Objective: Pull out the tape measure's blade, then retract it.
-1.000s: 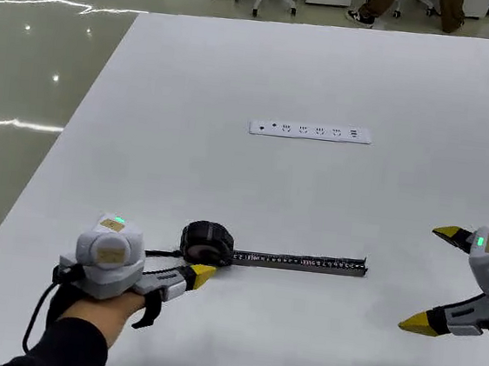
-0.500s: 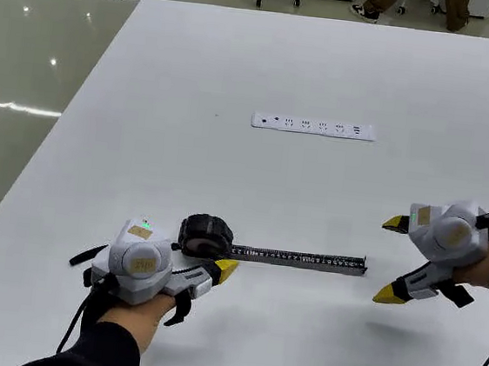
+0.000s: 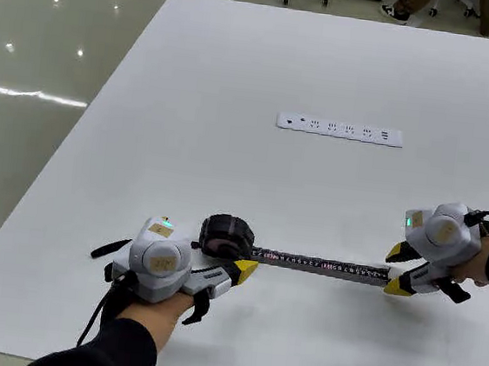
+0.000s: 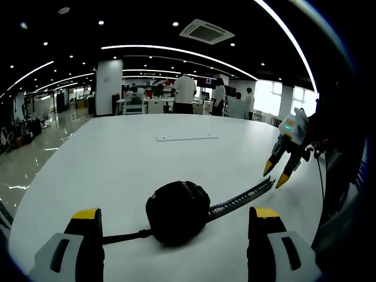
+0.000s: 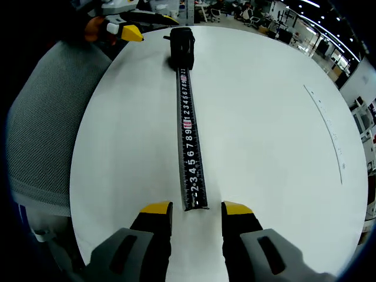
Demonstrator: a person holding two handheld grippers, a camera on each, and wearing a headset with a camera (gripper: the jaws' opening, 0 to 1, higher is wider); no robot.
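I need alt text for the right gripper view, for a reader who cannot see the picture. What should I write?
The right gripper has its yellow-tipped jaws open on either side of the free end of a tape measure blade lying on a white table. The blade runs straight away to its black case, with the left gripper beside it.

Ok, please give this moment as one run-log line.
left gripper: open, straddling tape measure case | right gripper: open, straddling blade end | blade: partly out, flat on table
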